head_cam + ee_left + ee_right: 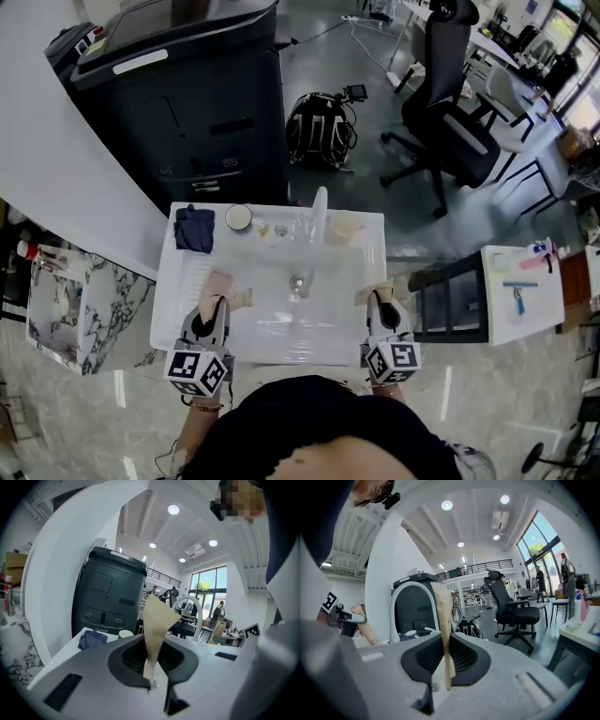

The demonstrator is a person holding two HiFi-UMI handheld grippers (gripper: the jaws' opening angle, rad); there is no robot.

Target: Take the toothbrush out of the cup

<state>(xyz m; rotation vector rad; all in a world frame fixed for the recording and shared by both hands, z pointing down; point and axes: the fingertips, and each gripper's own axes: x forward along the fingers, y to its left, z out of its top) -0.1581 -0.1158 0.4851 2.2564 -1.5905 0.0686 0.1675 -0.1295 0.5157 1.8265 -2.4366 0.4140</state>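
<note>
Both grippers hover over the near part of a white sink (178, 309). My left gripper (230, 292) is shut, its tan-taped fingertips together with nothing between them; the left gripper view shows the same (157, 616). My right gripper (375, 292) is also shut and empty, as the right gripper view confirms (442, 606). On the back ledge stand a white cup (238, 217) and a pale translucent cup (344, 228). The white cup also shows small in both gripper views (124, 633) (410, 633). I cannot make out a toothbrush in either cup.
A white faucet (319, 214) arches over the basin from the back ledge. A dark blue cloth (194, 228) lies at the ledge's left. Behind stands a black cabinet (187, 103); a black office chair (450, 112) and a backpack (317, 129) are on the floor beyond.
</note>
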